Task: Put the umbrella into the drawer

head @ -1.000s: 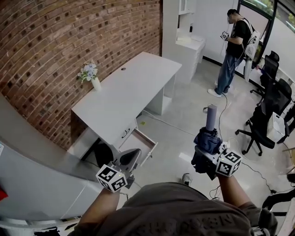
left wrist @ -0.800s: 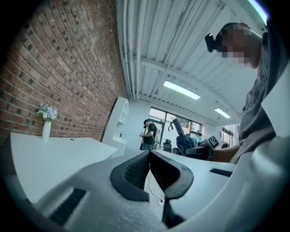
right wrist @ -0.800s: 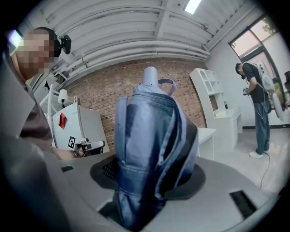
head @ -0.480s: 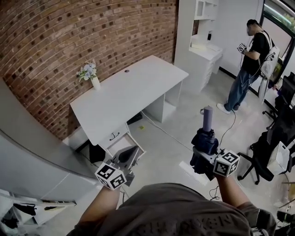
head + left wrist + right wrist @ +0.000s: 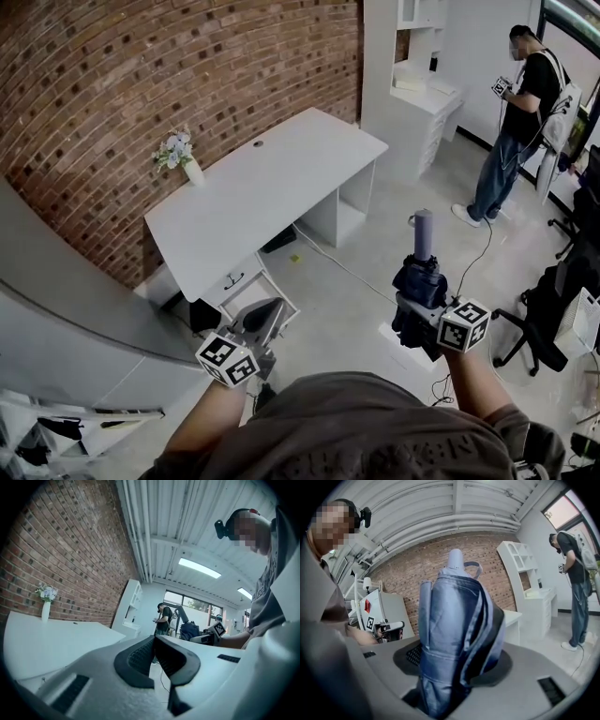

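A folded blue umbrella (image 5: 421,277) stands upright in my right gripper (image 5: 418,292), its grey handle (image 5: 423,234) pointing up over the floor. In the right gripper view the umbrella (image 5: 454,634) fills the gap and both pads of my right gripper (image 5: 457,665) press on it. My left gripper (image 5: 270,309) hangs low at the left, just in front of the open drawer (image 5: 240,292) under the white desk (image 5: 272,183). The jaws of the left gripper (image 5: 154,641) meet with nothing between them.
A vase of flowers (image 5: 179,152) stands on the desk by the brick wall (image 5: 141,66). A grey counter (image 5: 66,319) curves along the left. A person (image 5: 518,122) stands at the far right near white shelving (image 5: 412,89). An office chair (image 5: 553,314) and floor cables lie to the right.
Both grippers have travelled across the room toward the desk, so the desk and drawer sit nearer and the person has shifted right. The umbrella stays in the right gripper and the left stays shut.
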`<action>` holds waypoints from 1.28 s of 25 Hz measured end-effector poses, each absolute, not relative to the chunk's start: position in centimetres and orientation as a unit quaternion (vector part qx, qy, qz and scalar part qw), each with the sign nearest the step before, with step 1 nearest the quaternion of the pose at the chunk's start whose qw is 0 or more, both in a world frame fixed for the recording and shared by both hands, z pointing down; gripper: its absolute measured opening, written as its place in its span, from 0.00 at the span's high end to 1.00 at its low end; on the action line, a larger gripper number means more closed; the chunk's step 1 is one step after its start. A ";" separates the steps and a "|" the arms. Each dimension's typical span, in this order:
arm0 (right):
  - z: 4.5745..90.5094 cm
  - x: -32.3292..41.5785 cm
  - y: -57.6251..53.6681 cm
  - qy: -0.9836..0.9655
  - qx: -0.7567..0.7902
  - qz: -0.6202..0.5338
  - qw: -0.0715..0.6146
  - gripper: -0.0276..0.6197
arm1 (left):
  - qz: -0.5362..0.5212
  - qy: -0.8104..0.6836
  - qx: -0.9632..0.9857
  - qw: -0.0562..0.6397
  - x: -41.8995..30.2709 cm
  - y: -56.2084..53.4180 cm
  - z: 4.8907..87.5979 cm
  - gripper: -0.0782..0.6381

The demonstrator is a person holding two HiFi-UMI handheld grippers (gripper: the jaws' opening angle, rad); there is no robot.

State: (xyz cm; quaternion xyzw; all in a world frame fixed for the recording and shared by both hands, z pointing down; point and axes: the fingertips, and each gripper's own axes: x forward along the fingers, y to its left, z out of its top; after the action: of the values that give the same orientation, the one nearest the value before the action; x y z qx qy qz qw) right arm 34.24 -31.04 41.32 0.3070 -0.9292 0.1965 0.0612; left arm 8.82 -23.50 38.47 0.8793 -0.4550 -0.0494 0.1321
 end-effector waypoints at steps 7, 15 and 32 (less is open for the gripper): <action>41.0 29.7 -32.8 -0.916 0.345 0.195 0.063 0.59 | -0.051 -0.418 0.898 0.130 3.7 -27.2 39.2 0.88; 40.9 24.8 -34.7 -0.906 0.366 0.202 0.065 0.59 | -0.039 -0.403 0.907 0.118 -1.4 -30.3 39.4 0.88; 50.3 13.0 -39.6 -0.916 0.243 0.288 0.140 0.59 | -0.051 -0.534 0.829 0.156 -8.9 -28.0 46.3 0.88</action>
State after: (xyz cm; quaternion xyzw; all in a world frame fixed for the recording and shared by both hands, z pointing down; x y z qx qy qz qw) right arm 13.00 -39.61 50.27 0.2432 -0.9157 0.2877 0.1395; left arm -8.88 -28.02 46.27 0.8293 -0.5342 -0.0508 0.1563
